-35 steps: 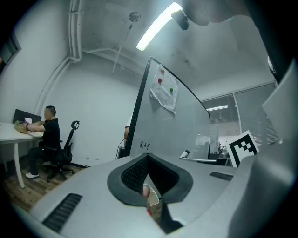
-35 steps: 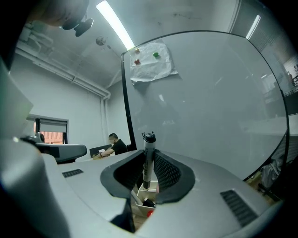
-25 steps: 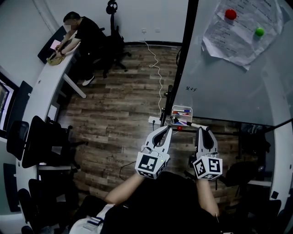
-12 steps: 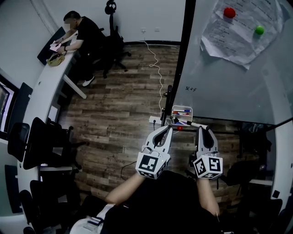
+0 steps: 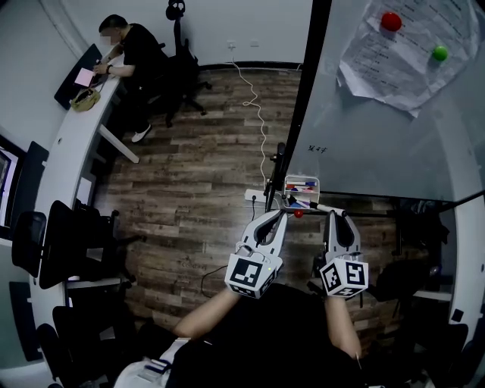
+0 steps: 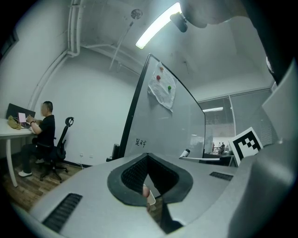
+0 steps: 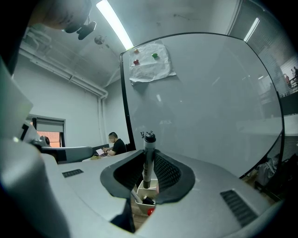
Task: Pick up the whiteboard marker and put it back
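The right gripper (image 5: 339, 215) pinches the whiteboard marker (image 7: 147, 160) between its jaws. In the right gripper view the marker stands upright in the grip with its black cap on top and its pale barrel running down between the pads. Just below it in that view sits a small white box (image 5: 301, 183), which holds a few more pens with red and blue showing in the head view. A small red round thing (image 5: 298, 214) lies just beside the box. The left gripper (image 5: 279, 216) is held level next to the right one, near the box, with its jaws pressed together at the tips and nothing between them. Both grippers point toward the lower edge of the whiteboard (image 5: 379, 129), which has a black frame and a bit of writing near its left side. Crumpled paper sheets (image 5: 402, 53) are pinned to the board by a red magnet (image 5: 391, 21) and a green magnet (image 5: 439, 53). Well away across the wooden floor (image 5: 204, 174), a person (image 5: 140, 57) sits at a long white desk (image 5: 72, 144).
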`<state>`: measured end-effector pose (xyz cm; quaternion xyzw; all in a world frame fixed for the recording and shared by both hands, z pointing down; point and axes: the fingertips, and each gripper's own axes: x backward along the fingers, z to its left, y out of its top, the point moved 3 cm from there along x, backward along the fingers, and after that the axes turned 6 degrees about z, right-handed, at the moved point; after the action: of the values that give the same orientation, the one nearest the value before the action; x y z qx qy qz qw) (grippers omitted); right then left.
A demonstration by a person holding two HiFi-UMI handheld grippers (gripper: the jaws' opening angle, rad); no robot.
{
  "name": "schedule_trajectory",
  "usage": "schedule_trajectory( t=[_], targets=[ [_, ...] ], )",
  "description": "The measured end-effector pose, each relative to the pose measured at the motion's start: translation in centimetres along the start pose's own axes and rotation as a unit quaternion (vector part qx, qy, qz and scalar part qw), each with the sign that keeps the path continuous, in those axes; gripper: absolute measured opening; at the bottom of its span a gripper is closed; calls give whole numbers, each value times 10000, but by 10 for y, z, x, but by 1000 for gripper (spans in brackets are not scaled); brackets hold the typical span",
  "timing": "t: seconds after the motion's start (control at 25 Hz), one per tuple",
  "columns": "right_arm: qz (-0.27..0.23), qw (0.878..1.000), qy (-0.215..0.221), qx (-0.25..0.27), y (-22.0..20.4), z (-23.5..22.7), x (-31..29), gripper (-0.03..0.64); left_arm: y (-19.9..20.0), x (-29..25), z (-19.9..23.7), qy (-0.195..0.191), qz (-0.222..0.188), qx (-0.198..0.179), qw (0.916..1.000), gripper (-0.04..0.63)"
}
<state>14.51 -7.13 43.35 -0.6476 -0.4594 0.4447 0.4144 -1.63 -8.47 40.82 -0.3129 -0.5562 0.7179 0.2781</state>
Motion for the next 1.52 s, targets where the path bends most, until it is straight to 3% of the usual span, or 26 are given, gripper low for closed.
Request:
schedule_trajectory(
  t=[0.24, 0.36, 0.52, 1.04, 1.52],
  targets=[
    [10, 9998, -203, -28, -6, -1, -9, 77, 3, -3, 3, -226, 0, -142, 9996, 8],
    [51, 9995, -294, -48, -11, -1, -13, 77, -2, -5, 10, -274, 138, -385, 9988, 8],
    [159, 9993, -347, -60, -15, -5, -13, 77, -5, -7, 7, -308, 166, -119, 9993, 8],
    [446, 9985, -255, -169, -28, -30, -25, 77, -11, -29, 1, -145, 361, 21, 9992, 8],
    [688, 9968, -238, -337, -56, -47, -46, 77, -20, -40, -7, -240, 459, 159, 9985, 8]
  ],
)
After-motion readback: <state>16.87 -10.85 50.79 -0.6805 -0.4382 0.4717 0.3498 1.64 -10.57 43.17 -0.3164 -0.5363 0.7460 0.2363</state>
